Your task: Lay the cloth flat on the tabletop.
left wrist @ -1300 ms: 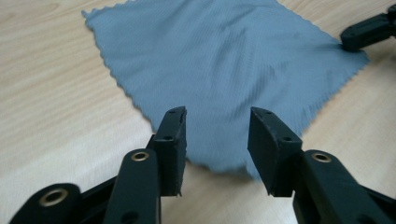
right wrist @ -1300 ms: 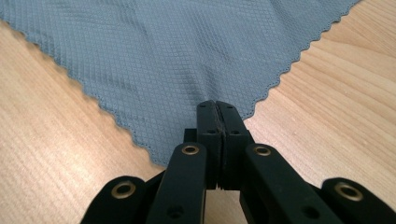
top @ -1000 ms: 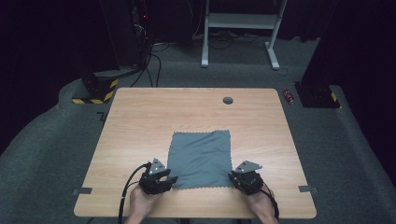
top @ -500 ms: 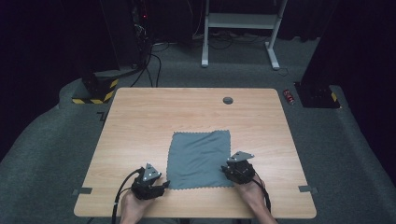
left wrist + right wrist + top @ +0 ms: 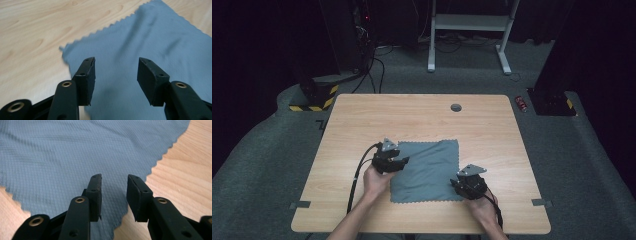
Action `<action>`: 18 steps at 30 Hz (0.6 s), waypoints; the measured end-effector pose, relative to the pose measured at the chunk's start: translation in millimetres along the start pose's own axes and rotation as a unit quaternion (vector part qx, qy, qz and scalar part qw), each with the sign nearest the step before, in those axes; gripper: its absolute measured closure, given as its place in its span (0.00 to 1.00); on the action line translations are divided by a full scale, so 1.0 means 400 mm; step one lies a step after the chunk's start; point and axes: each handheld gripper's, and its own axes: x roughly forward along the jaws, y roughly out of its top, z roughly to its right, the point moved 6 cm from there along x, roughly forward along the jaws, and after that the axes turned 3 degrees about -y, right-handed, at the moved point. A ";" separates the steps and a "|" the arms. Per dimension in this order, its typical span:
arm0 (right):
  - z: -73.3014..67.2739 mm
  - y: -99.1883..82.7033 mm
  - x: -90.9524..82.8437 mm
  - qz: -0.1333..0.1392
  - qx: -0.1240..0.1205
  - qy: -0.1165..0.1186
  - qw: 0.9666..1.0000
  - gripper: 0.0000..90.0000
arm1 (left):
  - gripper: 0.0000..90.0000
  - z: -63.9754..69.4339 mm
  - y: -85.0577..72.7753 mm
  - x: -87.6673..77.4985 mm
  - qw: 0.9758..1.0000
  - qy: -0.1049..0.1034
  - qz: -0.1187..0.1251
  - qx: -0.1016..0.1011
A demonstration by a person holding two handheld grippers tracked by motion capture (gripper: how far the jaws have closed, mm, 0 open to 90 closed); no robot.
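Observation:
A blue-grey cloth [image 5: 427, 170] with zigzag edges lies flat on the wooden table [image 5: 412, 115]. My left gripper [image 5: 399, 162] hovers over the cloth's left edge. In the left gripper view the cloth [image 5: 140, 40] spreads beneath the left gripper [image 5: 116, 72], which is open and whose jaws have just been opening with nothing between them. My right gripper [image 5: 459, 182] sits at the cloth's near right corner. In the right gripper view the cloth [image 5: 75, 150] lies under the right gripper [image 5: 113, 187], also open; its jaws have just been opening and hold nothing.
A small round dark grommet [image 5: 456, 107] sits near the table's far edge. On the carpet beyond are a white desk frame [image 5: 467, 30], cables, a yellow-and-black striped base [image 5: 312, 100] and a small red object [image 5: 522, 103].
My left hand has moved forward from the cloth's near left corner to partway up its left edge. The right hand has stayed at the near right corner. The cloth lies as before.

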 end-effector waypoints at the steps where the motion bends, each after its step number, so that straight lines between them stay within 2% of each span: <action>1: -0.001 0.004 0.003 0.001 0.000 0.000 1.000 0.71 | 0.55 -0.003 0.012 0.020 1.000 0.003 -0.005 0.002; 3: -0.003 0.013 0.010 0.006 0.002 0.003 1.000 0.71 | 0.55 -0.009 0.024 0.049 1.000 0.008 -0.005 0.002; 6: -0.005 0.020 0.021 0.013 0.010 0.011 1.000 0.69 | 0.56 -0.021 0.031 0.083 1.000 0.020 -0.020 -0.001; 9: -0.008 0.019 0.028 0.009 0.018 0.015 1.000 0.68 | 0.58 -0.036 0.033 0.102 0.999 0.045 -0.023 0.003; 11: -0.008 0.016 0.029 0.005 0.017 0.018 1.000 0.67 | 0.60 -0.052 0.022 0.116 0.998 0.056 -0.036 0.006; 12: -0.008 0.015 0.027 0.002 0.013 0.018 1.000 0.67 | 0.60 -0.061 0.021 0.118 0.999 0.046 -0.029 -0.003; 14: -0.007 0.013 0.025 0.000 0.008 0.016 1.000 0.68 | 0.63 -0.077 0.025 0.121 0.998 0.053 -0.021 -0.004; 18: -0.007 0.012 0.024 0.000 0.003 0.016 1.000 0.68 | 0.59 -0.102 0.048 0.135 0.997 0.062 -0.047 -0.005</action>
